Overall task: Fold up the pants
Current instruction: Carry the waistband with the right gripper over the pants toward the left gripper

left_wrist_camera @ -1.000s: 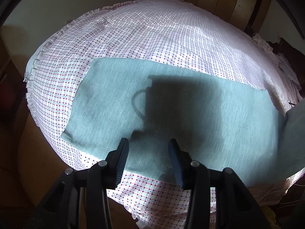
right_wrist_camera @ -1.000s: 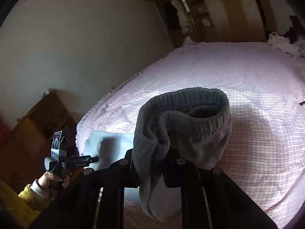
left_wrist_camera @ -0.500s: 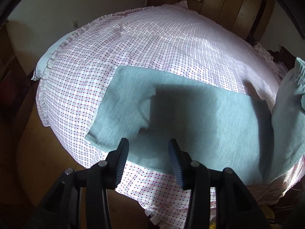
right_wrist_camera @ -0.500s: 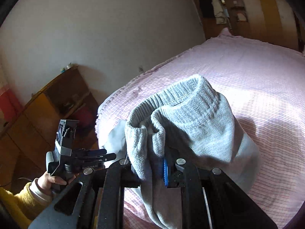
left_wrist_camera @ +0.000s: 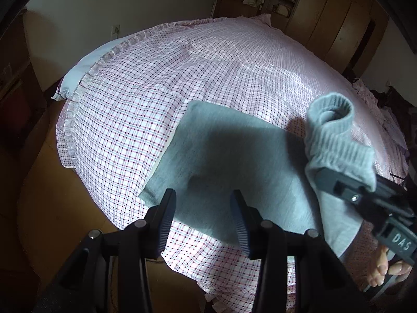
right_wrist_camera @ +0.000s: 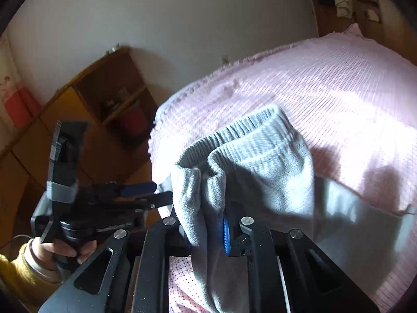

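Above the bed [left_wrist_camera: 161, 83], the right hand-held gripper [right_wrist_camera: 208, 230], clamped on the pants' [left_wrist_camera: 234, 161] waistband [left_wrist_camera: 336, 133], holds it over their flat half, whose long axis runs leftward beneath the half-open, empty left hand-held gripper [left_wrist_camera: 203, 203].

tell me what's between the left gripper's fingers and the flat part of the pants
Nothing. In the left wrist view the left gripper hovers open over the flat part of the pants; the stretch between is bare.
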### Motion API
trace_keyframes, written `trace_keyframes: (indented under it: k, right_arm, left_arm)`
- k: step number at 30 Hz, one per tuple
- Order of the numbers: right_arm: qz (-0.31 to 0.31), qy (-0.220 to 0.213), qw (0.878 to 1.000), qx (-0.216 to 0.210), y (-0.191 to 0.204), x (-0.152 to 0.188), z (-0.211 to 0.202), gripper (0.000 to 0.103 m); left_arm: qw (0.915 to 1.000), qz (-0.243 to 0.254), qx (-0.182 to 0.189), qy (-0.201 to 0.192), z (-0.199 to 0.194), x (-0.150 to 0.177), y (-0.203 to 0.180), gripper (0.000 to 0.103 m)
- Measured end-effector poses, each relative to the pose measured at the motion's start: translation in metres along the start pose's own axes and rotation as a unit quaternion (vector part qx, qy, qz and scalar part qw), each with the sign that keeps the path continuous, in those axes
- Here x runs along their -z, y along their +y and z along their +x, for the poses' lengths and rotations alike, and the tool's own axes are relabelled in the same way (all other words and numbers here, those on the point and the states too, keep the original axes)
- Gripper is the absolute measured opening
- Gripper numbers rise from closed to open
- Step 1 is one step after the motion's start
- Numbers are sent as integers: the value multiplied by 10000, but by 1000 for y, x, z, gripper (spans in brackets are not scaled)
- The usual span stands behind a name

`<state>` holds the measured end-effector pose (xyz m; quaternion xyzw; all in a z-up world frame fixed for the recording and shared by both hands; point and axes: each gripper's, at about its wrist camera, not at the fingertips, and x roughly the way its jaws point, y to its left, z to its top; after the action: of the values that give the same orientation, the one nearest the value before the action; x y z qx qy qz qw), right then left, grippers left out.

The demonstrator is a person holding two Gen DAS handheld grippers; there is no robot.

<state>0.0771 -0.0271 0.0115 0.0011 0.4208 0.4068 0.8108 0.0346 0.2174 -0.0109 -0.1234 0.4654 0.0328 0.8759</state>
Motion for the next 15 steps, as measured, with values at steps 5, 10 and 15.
trace_keyframes:
  k: [5,10,15]
  right_arm:
    - [-90,284,9996,-28,8,5,19,20]
    - [-119,210,9996,-126,18,-1,6,43]
    - [28,183,9997,172,6,3,-20,43]
  left_arm:
    - [9999,-82,-14,86,4,4,6,45]
    - [9999,-102,2,109,4,5,6,45]
    - [9996,-102,258,57,-1,5,0,45]
